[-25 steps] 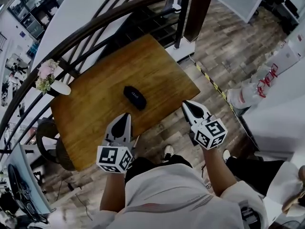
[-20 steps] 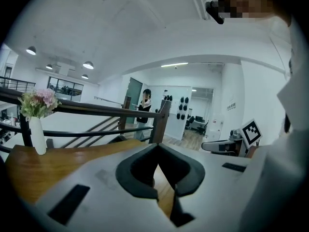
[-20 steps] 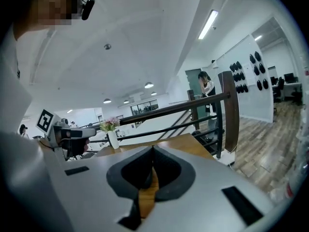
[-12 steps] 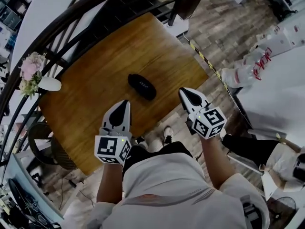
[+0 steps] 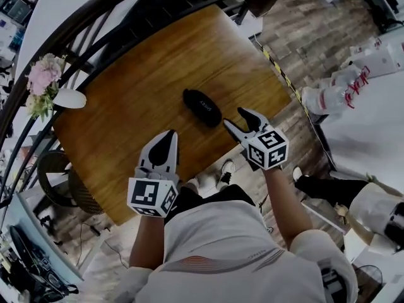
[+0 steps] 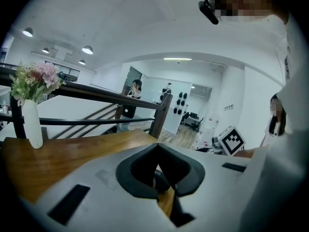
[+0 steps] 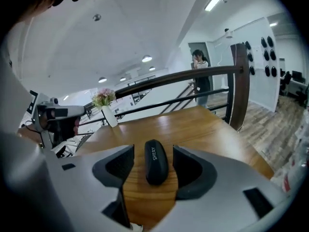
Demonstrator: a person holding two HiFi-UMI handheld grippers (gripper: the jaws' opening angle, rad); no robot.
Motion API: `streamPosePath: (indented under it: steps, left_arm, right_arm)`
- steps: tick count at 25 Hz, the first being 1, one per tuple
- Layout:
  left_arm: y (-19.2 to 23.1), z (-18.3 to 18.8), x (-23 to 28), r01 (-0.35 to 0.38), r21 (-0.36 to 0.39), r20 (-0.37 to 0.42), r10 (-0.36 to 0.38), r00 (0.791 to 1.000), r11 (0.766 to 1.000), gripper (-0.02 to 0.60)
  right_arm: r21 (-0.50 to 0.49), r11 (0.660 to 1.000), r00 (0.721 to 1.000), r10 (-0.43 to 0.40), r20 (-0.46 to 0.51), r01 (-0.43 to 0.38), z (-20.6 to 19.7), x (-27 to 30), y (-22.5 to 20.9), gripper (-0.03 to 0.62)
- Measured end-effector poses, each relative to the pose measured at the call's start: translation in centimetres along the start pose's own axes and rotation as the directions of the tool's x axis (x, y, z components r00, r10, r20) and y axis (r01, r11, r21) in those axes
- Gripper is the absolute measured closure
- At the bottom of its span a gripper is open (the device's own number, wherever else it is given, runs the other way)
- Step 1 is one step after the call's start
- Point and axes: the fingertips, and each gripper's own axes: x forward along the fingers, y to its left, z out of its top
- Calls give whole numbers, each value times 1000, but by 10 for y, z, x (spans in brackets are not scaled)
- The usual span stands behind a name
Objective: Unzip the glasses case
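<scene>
A black oval glasses case (image 5: 202,107) lies zipped on the wooden table (image 5: 126,112), right of its middle. My right gripper (image 5: 237,118) is just short of the case's near right end, and its jaws are opening. In the right gripper view the case (image 7: 156,161) lies lengthwise ahead, framed by the spread jaws of the right gripper (image 7: 153,149), and the pads do not touch it. My left gripper (image 5: 169,135) hovers shut over the table's near edge, left of the case and apart from it. In the left gripper view the left gripper (image 6: 158,146) holds nothing.
A white vase of pink flowers (image 5: 68,98) stands at the table's far left corner, also seen as the vase (image 6: 33,124). A dark curved railing (image 5: 120,21) runs behind the table. White bags (image 5: 334,93) sit on the floor to the right. A person stands far off (image 7: 202,76).
Both grippers moved forward and down toward the case. The right gripper's jaws, shut before, now stand apart close to the case's near end. The left gripper stayed shut.
</scene>
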Motion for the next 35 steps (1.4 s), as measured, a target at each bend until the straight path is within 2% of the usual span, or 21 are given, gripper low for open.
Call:
streamPosePath:
  steps: [3,7,11,16,18,21,24,30,35]
  left_arm:
    - [2,-8,-1,-13,-15,-14,13,1000,1000,568]
    - [1,-18,-3,-28,-30,-38,27,999,999,568]
    - [-2,-29,-7,-43,-35,-64,41,997,998,568]
    - [2,-35,-13,-73,-51,-77,69,995,996,568]
    - [4,-37,-15,-80,-56,-76,76,994,995,568]
    - [5,-39,-18,-89,-60,-76,84,994,994,568]
    - [6,-38,-19,-90,-62,-73,85,994,994,568]
    - [3,-24,-16,-72,-55,-39,70,997,996,568]
    - [-10,-2,-15,-42,-27,-7,42,999,999,568]
  right_arm:
    - [-4,1000,995,16,-95,-16,-23,30,-2,225]
    - [-20,999,979,29,-204,-34,-56,73,-2,167]
    - [-38,999,960,9,-280,-20,-84,104,-9,145]
    - [-51,999,952,-1,-307,-16,-94,118,-13,143]
    - [-51,999,952,1,-306,-18,-95,121,-13,155]
    - [-62,998,953,9,-303,-29,-95,122,-10,224]
    - [-97,995,958,8,-286,-37,-91,118,-6,235]
    - [-121,993,987,-12,-161,-7,-55,88,-5,247]
    - [-96,995,1000,-9,-20,7,-7,39,-1,247]
